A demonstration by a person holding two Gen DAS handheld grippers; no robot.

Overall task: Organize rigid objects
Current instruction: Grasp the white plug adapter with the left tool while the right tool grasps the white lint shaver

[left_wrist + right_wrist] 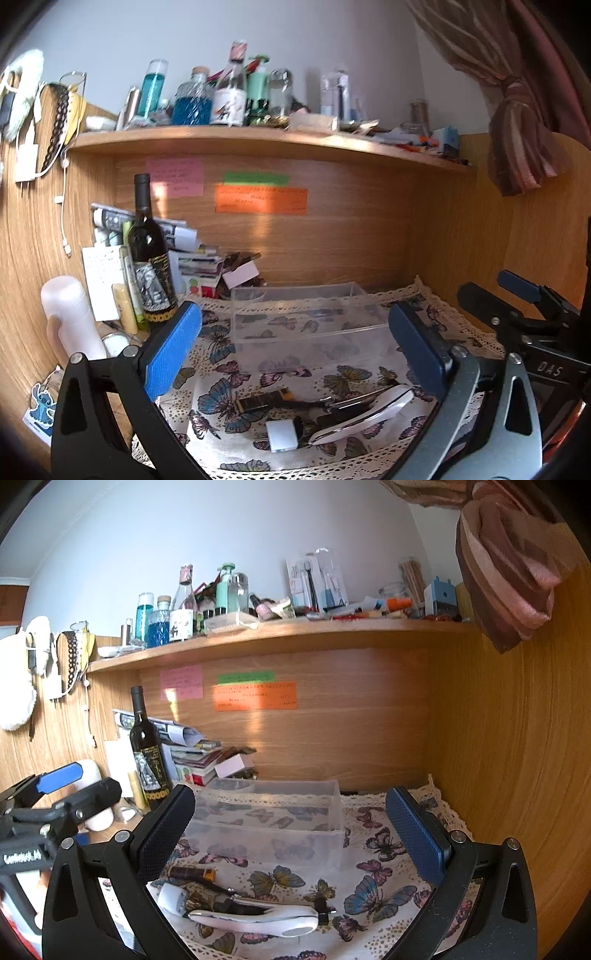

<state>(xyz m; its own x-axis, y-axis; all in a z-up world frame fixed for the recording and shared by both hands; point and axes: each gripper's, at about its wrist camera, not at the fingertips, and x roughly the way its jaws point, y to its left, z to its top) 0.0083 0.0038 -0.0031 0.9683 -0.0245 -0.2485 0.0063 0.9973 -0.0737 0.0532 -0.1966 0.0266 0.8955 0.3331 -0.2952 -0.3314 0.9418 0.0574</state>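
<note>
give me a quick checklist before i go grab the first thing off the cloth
1. Left gripper open, nothing between its fingers: ok.
2. Right gripper open and empty: ok.
3. Clear plastic rectangular bin upright on the butterfly-print cloth, with nothing visible inside: ok.
4. White curved handheld device, small white cube and dark tube with gold band lie close together; clean single grasp: cannot tell.
5. Dark glass wine bottle stands left of the bin, clear of the path: ok.
</note>
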